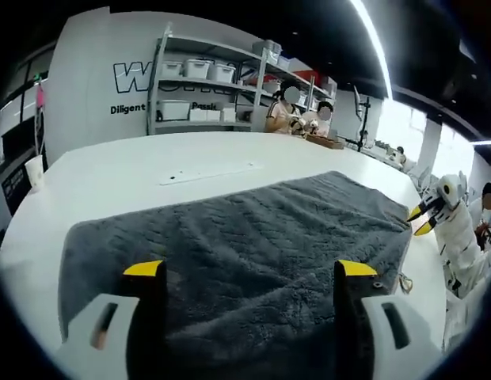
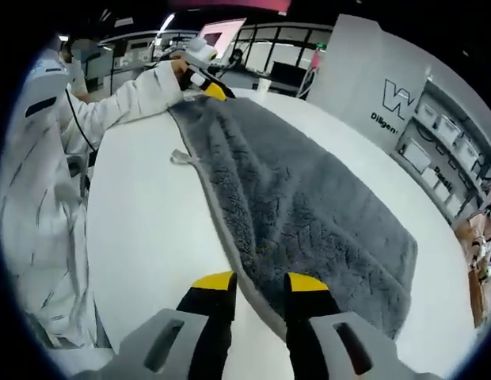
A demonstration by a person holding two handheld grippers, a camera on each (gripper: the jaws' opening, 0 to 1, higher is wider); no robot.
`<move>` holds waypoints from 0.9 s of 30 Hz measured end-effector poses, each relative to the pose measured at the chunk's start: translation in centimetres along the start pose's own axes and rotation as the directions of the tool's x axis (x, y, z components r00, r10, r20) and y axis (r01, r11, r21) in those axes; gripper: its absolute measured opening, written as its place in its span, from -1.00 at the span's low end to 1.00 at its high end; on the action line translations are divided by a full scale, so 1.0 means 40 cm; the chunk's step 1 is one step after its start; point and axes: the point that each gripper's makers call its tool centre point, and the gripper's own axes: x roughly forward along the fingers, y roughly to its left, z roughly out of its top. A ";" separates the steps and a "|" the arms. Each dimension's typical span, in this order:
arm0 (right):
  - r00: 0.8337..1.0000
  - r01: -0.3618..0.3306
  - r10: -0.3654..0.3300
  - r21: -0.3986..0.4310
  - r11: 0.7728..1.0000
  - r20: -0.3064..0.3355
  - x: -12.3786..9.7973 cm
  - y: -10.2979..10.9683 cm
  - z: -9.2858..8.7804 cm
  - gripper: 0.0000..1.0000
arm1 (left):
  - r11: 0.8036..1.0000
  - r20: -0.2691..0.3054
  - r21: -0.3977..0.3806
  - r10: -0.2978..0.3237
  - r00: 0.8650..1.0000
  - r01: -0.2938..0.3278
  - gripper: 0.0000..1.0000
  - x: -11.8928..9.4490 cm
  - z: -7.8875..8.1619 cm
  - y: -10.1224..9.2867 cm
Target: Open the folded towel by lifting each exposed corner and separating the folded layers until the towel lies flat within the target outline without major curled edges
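Towel (image 2: 309, 206) spread on white table (image 2: 150, 229)

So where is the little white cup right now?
In the left gripper view the white cup stands at the far left edge of the white table, well left of the grey towel.

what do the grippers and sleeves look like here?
Each gripper has two black jaws with yellow tips on light grey bodies with dark slots. The left one, seen from the right gripper view, sits at the end of a white sleeve with a thin dark cable along it.
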 end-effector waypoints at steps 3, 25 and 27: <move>1.000 0.021 -0.021 0.027 0.999 0.006 -0.016 -0.011 -0.013 -0.41 | 1.000 -0.001 0.001 -0.005 1.000 0.005 0.71 0.003 -0.001 -0.004; 0.978 0.207 -0.197 0.255 0.945 -0.063 -0.131 -0.108 -0.144 0.99 | 1.000 -0.008 0.002 -0.005 1.000 0.005 0.69 0.003 -0.008 -0.005; 0.976 0.216 -0.207 0.260 0.941 -0.060 -0.137 -0.118 -0.150 0.99 | 1.000 -0.011 0.003 -0.005 1.000 0.005 0.69 0.004 -0.009 -0.006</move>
